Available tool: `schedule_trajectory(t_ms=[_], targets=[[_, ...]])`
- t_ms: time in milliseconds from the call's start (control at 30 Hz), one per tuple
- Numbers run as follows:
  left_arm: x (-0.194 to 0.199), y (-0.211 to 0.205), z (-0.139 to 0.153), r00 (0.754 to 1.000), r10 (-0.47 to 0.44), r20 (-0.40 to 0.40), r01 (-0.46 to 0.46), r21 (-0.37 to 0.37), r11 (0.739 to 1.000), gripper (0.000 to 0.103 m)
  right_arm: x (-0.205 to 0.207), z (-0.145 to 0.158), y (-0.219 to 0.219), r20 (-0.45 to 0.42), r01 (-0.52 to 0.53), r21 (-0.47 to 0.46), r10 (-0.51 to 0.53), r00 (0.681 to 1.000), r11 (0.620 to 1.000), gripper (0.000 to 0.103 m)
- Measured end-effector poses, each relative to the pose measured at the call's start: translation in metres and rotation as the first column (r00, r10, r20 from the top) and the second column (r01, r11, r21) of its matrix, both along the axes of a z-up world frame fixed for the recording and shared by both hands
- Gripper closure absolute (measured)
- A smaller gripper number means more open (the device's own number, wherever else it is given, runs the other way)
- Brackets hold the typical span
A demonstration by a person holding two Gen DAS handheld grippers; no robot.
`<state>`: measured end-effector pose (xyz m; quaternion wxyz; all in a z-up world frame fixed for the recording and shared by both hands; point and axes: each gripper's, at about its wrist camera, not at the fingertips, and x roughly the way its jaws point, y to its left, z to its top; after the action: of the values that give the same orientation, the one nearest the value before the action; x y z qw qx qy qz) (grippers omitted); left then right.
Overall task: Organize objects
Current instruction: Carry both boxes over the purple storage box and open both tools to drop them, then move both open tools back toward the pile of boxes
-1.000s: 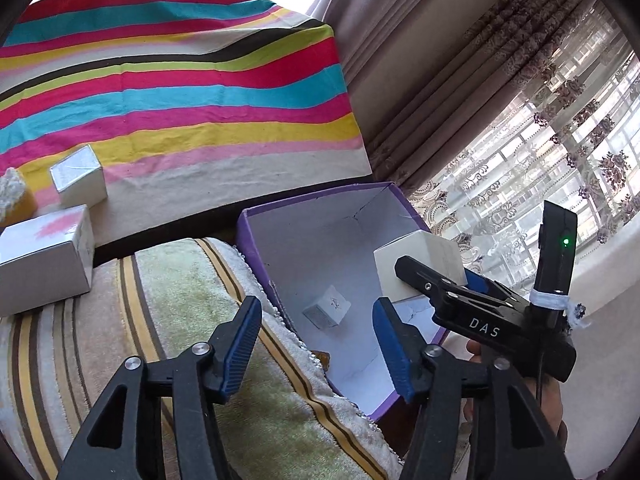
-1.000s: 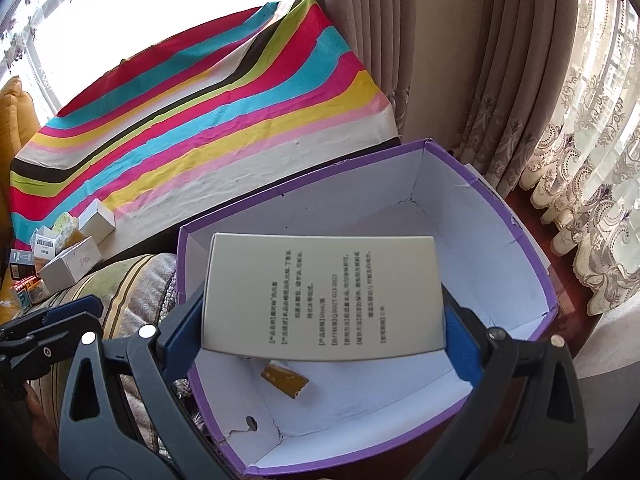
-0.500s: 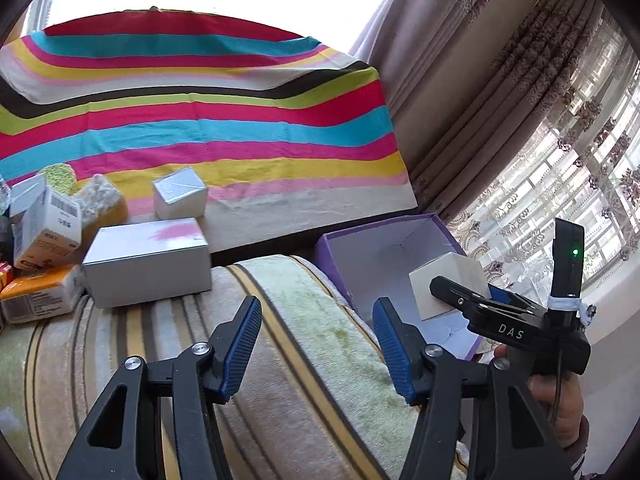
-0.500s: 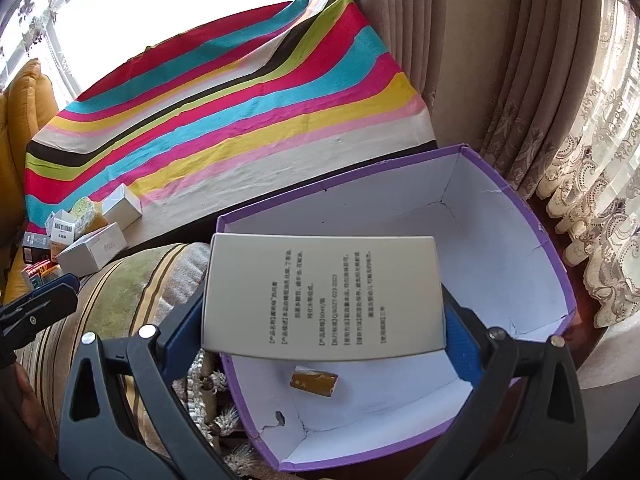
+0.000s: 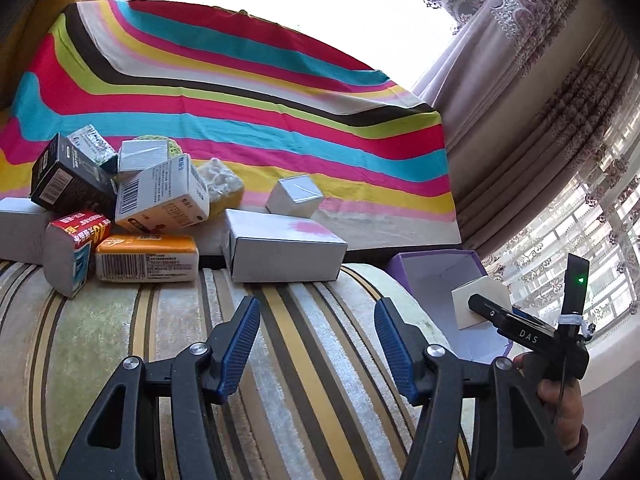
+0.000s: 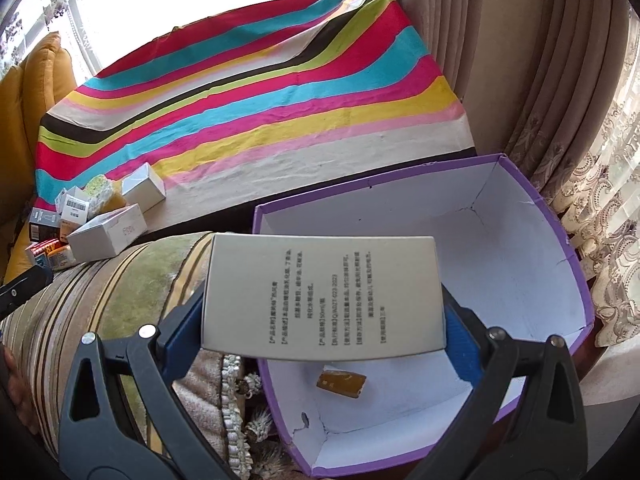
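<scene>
Striped sofa arm (image 5: 280, 360) under the left gripper (image 5: 316, 344) – jaws apart, empty; right gripper (image 6: 324, 320) clamps a grey carton (image 6: 320, 296) above the purple box (image 6: 560, 264) by the curtains (image 6: 520, 80).

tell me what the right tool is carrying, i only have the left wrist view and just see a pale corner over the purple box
Observer: The right tool is shut on a silver carton with printed black text on its upper face.
Operator: anything already in the box
Observer: Yes, a small orange-brown packet lies on the floor of the purple box.
Operator: box in good shape
Observer: Its white lining shows cracks near the closest bottom corner and on the right wall.
</scene>
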<state>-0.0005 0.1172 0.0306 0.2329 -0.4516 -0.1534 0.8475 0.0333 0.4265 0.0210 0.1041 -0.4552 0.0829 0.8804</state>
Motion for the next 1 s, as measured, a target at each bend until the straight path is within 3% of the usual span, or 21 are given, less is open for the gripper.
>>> schedule_trajectory(t_ms=[200, 333, 700, 1000], targets=[[0.001, 0.001, 0.000, 1.000, -0.010, -0.002, 0.010, -0.001, 1.000, 0.042, 0.001, -0.001, 0.017, 0.027, 0.081, 0.014, -0.081, 0.996, 0.997, 0.000], [0.000, -0.002, 0.001, 1.000, -0.006, -0.002, 0.006, 0.009, 1.000, 0.042, 0.003, 0.006, 0.022, -0.014, 0.093, -0.025, -0.094, 0.996, 0.995, 0.000], [0.003, -0.025, 0.002, 0.999, 0.046, -0.014, -0.046, -0.001, 0.999, 0.042, -0.022, 0.008, -0.022, -0.021, -0.037, -0.076, 0.036, 0.999, 0.996, 0.000], [0.003, -0.079, 0.010, 0.981, 0.185, -0.054, -0.185, 0.014, 0.983, 0.042, -0.041, 0.011, -0.047, -0.055, -0.075, -0.091, 0.070, 0.996, 0.993, 0.000]])
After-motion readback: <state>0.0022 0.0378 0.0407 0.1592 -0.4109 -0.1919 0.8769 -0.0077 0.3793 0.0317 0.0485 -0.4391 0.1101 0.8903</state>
